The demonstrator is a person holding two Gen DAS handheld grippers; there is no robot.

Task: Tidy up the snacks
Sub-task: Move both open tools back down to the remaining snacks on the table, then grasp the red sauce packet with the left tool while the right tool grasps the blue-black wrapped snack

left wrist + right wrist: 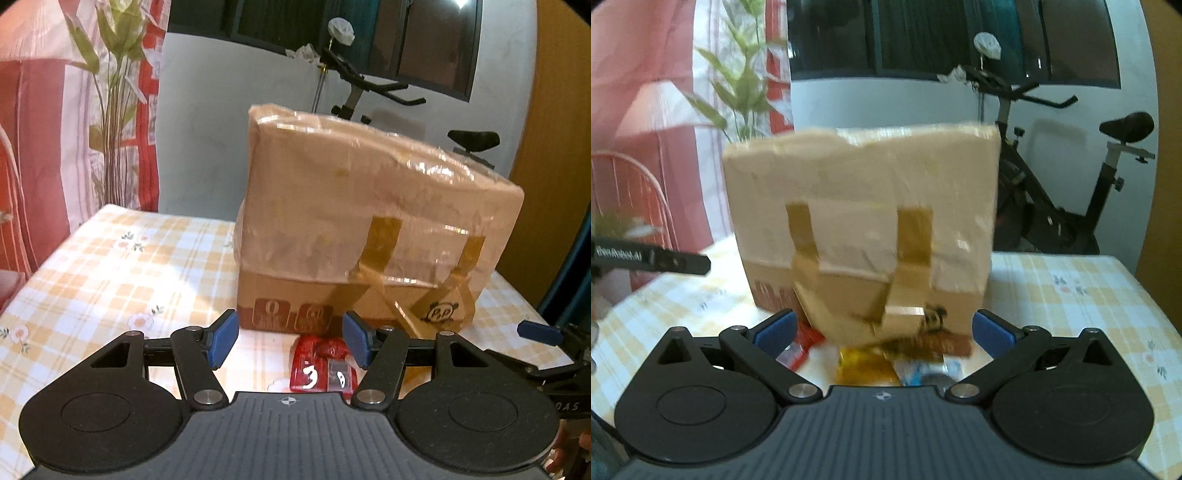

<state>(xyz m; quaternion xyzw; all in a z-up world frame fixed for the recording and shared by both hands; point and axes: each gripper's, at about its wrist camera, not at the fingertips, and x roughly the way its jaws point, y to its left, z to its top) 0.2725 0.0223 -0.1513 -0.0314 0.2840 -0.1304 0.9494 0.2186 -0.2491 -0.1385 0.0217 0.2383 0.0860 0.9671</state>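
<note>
Left hand-held gripper (290, 338): jaws apart, nothing grasped, above red snack packet (323, 365). Right hand-held gripper (882, 334): jaws apart, empty, over yellow snack packet (866, 369). Both packets lie before taped cardboard box (369, 221) on checked surface (110, 266).

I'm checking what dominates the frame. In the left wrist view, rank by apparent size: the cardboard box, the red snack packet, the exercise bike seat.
1. cardboard box, by far the largest.
2. red snack packet, partly hidden by the gripper.
3. exercise bike seat, smallest, though it stands far behind, so distance shrinks it.
</note>
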